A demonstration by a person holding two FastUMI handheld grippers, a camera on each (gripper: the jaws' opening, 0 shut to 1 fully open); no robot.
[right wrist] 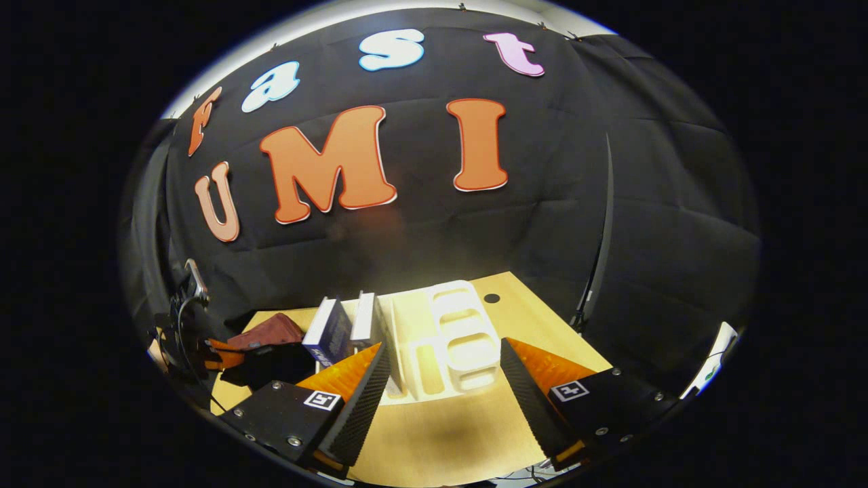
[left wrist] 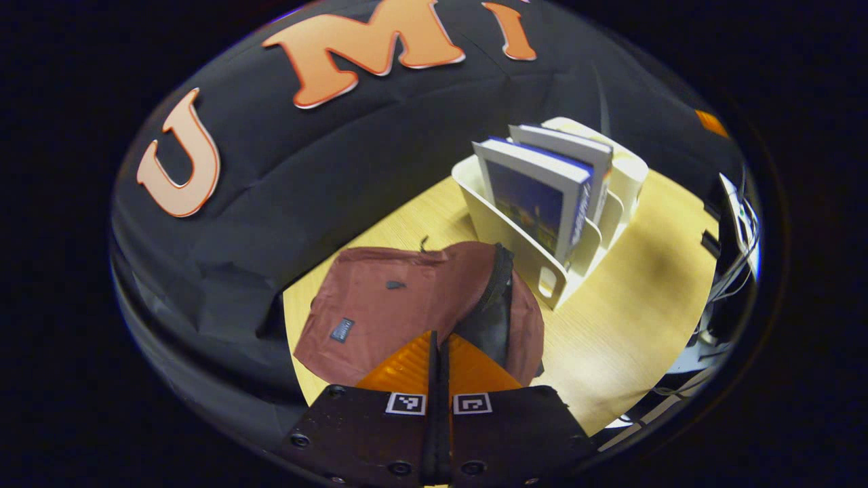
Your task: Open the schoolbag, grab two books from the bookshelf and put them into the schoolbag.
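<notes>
Beyond left tongs [left wrist: 439, 339], schoolbag [left wrist: 407, 305]; bookshelf [right wrist: 447, 339] between right tongs [right wrist: 444, 369].

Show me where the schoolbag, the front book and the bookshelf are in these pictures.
schoolbag [left wrist: 400, 298], left gripper view, on its red front panel.
front book [left wrist: 525, 203], left gripper view, on its dark cover.
bookshelf [right wrist: 461, 339], right gripper view, on the white end wall with cut-out slots.

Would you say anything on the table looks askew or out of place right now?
Nothing stands out: the schoolbag lies flat on the table, and two books stand in the white bookshelf.
</notes>
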